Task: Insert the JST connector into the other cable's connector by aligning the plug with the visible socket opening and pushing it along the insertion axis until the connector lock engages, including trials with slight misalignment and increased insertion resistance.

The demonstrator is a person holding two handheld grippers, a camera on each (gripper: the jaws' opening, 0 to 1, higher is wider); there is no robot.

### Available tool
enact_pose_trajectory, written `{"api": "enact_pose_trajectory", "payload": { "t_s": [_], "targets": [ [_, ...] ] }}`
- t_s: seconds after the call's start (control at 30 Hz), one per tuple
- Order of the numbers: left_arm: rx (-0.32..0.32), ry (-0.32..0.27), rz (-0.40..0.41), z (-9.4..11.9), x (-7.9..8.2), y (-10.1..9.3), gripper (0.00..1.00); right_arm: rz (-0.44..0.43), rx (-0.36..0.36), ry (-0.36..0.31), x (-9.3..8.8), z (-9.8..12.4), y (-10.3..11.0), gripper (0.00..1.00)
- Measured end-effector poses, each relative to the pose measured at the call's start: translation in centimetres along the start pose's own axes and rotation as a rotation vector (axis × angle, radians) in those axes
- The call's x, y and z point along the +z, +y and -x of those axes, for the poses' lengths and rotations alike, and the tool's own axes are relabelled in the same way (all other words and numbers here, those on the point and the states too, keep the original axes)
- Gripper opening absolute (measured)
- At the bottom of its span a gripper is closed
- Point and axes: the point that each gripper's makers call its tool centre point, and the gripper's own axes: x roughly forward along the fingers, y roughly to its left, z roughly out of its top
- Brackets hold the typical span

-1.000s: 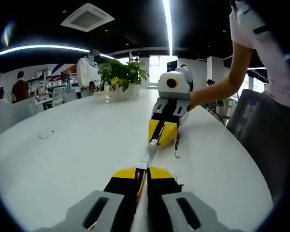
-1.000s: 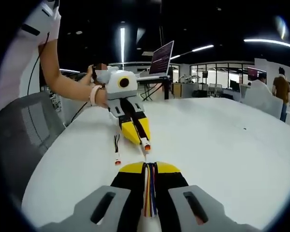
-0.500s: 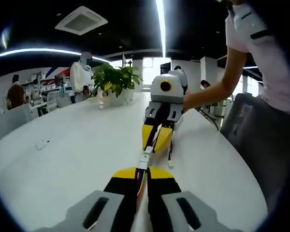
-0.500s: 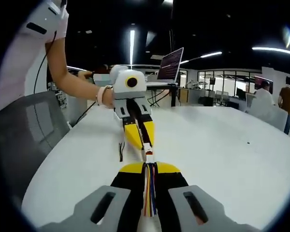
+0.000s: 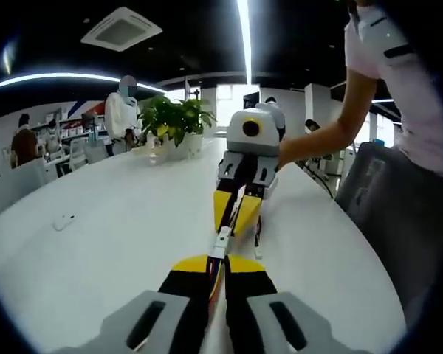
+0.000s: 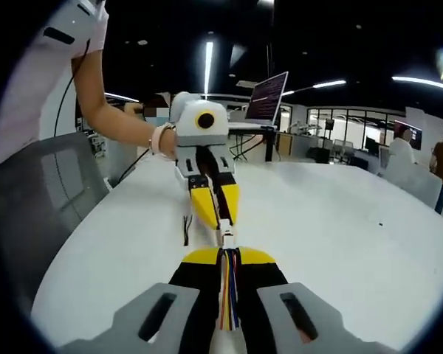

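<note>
You are pinching a ribbon cable (image 5: 216, 274) tight in your left gripper (image 5: 216, 259); its white JST connector (image 5: 220, 244) is meeting the right gripper (image 5: 232, 210) at 12 o'clock. Your right gripper is clamping the multicoloured cable (image 6: 227, 289), socket (image 6: 226, 237) touching. A potted plant (image 5: 176, 118) is standing at 11 o'clock on the white table (image 5: 118, 221), a laptop (image 6: 268, 97) behind.

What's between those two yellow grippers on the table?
In both views, the white connectors meet tip to tip between the left gripper and right gripper; nothing else.
</note>
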Motion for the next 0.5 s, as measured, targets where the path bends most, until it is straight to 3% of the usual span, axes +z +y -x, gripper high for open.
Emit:
{"api": "enact_pose_trajectory", "payload": {
  "t_s": [0.5],
  "targets": [
    [-0.011, 0.020, -0.012, -0.13, 0.27, 0.11, 0.01, -0.002, -0.003, -0.003, 0.16, 0.27, -0.17, 0.03]
  ]
}}
